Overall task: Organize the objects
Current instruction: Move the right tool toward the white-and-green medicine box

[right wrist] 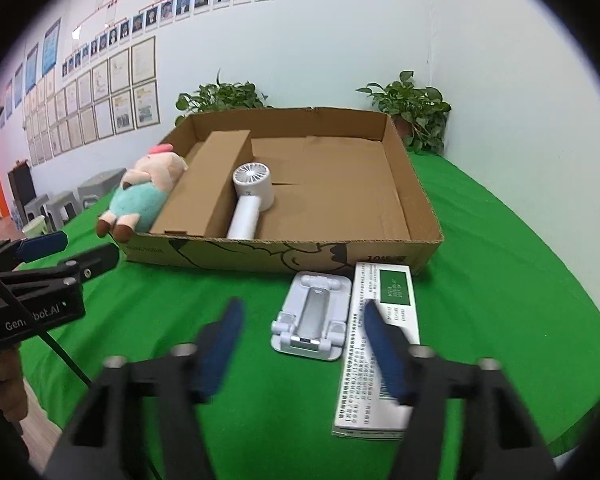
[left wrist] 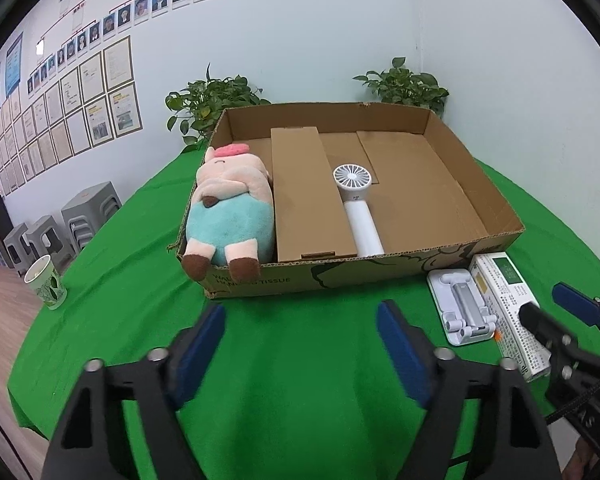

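A shallow cardboard box (left wrist: pixel 380 276) stands on the green cloth. A plush pig (left wrist: pixel 228 208) lies in it at the left with its feet over the front wall. Next to the pig lie a long brown carton (left wrist: pixel 304 196) and a white handheld fan (left wrist: pixel 358 204). In front of the box a white folding phone stand (right wrist: pixel 312 312) lies beside a white and green carton (right wrist: pixel 384 308). My right gripper (right wrist: pixel 303 308) hovers open just short of the stand, its right finger over the carton. My left gripper (left wrist: pixel 302 312) is open over bare cloth before the box.
A paper cup (left wrist: pixel 46 282) stands near the table's left edge. Two potted plants (left wrist: pixel 212 100) (left wrist: pixel 408 84) sit behind the box against the wall. Grey stools (left wrist: pixel 88 212) stand on the floor at the left. The right half of the box holds nothing.
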`<state>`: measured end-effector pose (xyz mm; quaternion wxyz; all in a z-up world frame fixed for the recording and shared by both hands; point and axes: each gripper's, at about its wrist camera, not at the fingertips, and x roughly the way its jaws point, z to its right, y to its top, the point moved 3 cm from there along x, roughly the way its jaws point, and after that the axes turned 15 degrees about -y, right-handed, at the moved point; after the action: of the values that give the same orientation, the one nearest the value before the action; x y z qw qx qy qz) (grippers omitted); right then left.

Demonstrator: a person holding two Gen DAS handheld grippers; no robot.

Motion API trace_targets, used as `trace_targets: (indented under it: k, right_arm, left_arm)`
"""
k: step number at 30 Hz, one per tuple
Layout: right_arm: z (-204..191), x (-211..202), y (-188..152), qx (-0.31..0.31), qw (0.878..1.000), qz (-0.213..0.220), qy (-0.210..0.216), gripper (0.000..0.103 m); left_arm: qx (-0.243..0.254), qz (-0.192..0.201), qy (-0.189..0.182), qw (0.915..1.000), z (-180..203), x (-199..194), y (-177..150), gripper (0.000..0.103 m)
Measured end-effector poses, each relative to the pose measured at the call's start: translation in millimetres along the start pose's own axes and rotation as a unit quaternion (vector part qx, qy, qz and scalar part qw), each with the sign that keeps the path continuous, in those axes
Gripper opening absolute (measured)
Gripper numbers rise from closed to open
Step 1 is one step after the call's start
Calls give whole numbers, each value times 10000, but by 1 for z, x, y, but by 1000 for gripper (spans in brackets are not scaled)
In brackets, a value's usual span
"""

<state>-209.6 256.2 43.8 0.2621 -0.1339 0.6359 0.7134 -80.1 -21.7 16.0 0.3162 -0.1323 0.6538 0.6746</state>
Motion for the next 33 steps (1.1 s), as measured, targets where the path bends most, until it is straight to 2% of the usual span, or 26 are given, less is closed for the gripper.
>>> trace_targets:
  k: [1, 2, 4, 5, 6, 7, 8, 9, 10, 22, 27, 33]
  right_arm:
    - [1, 3, -2, 22, 10000, -66, 32, 30]
    - [1, 5, -3, 22, 9999, -109, 52, 28]
    - [2, 7, -6, -6, 9998, -192, 89, 28]
    - [3, 8, -7, -9, 9996, -225, 144, 34]
    - [3, 10, -8, -17, 9994, -274, 232, 43]
    - [2, 12, -10, -39, 9989, -354, 312, 73]
    - [2, 14, -11, -39, 9986, -386, 369, 95]
    - [3, 15, -13, -6, 9981, -409, 462, 100]
    - [4, 16, -14, 36, 9976, -427, 537, 103]
    - [41, 53, -50, -148, 9912, -1315, 82, 102]
    - [54, 57, -52, -27, 9915, -1292, -169, 102]
    - [47, 51, -53, -185, 9930, -1142, -218, 102]
  left_arm:
    - [-19, -21, -1, 10000, -1, 2, -2, 60]
    - [-25, -35, -7, 10000, -3, 3, -3, 54]
    - [-37, -91, -26, 9999, -7, 7, -5, 52]
    - [-24, -116, -64, 9999, -8, 9, -6, 52]
    - [-19, -146, -140, 9998, -8, 11, -7, 55]
    - [-22, -170, -193, 9997, -8, 12, -7, 61]
    - [-42, -200, -256, 9995, -9, 13, -7, 79]
    - [-77, -202, -304, 9993, -10, 14, -8, 96]
    - [-116, -168, -340, 9992, -11, 15, -8, 99]
    - [-176, -500, -619, 9967, -14, 32, -22, 100]
    - [-174, -615, -747, 9952, -13, 38, -25, 100]
    - [-159, -645, -829, 9943, -11, 39, -25, 100]
